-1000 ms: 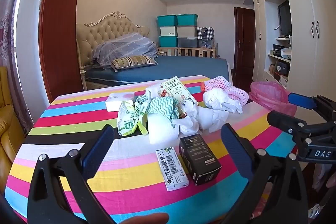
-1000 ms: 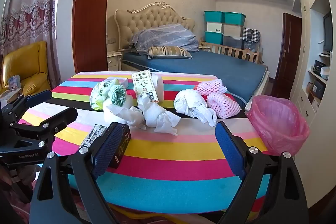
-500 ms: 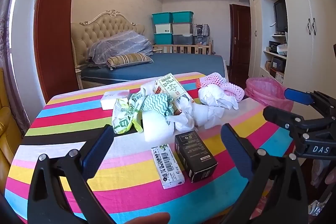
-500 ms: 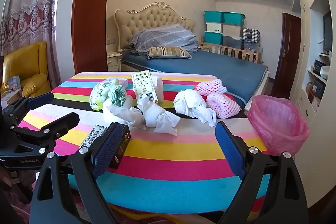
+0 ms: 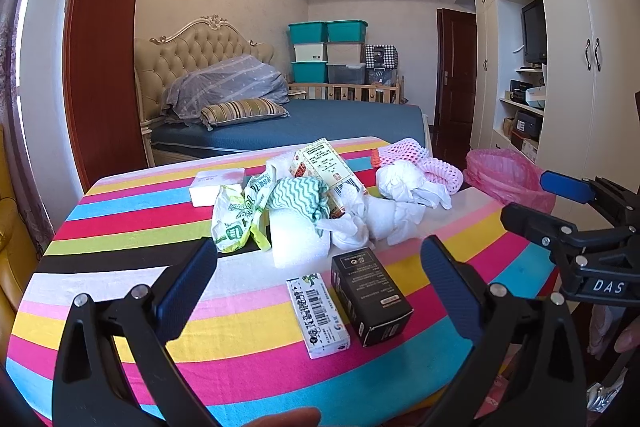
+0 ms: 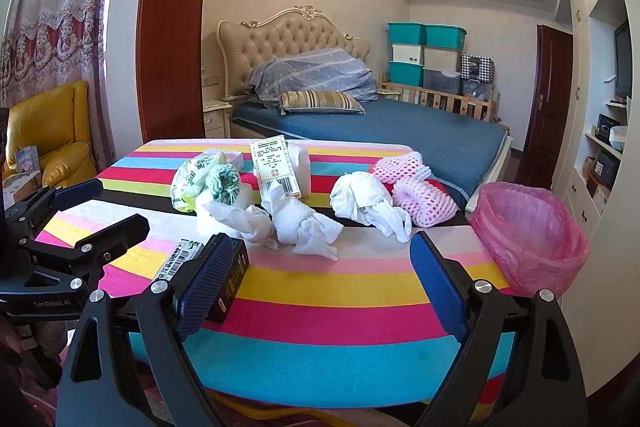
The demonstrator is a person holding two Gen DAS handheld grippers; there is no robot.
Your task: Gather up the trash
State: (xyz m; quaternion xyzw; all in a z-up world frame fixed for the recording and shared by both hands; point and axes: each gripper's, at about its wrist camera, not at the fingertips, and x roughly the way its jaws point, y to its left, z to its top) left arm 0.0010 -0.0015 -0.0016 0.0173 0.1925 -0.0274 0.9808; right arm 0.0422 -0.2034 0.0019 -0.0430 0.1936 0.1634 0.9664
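Trash lies on a striped tablecloth (image 5: 120, 223): a black box (image 5: 370, 301), a white barcode box (image 5: 318, 315), crumpled white tissues (image 5: 396, 215), a green plastic wrapper (image 5: 236, 219), a tall carton (image 5: 328, 167) and pink foam nets (image 5: 420, 163). A bin with a pink bag (image 6: 528, 231) stands at the table's right edge. My left gripper (image 5: 316, 287) is open, just short of the two boxes. My right gripper (image 6: 320, 279) is open and empty over the table's front, with the tissues (image 6: 304, 223) beyond it. Each gripper shows in the other's view.
A white flat box (image 5: 216, 185) lies at the table's far left. A bed (image 6: 360, 123) stands behind the table, a yellow armchair (image 6: 52, 139) to the left, white wardrobes (image 5: 580, 67) to the right. Stacked storage bins (image 5: 328, 51) stand against the far wall.
The left gripper has drawn slightly closer to the two boxes and shifted a little. The right gripper has barely moved. Both stay open.
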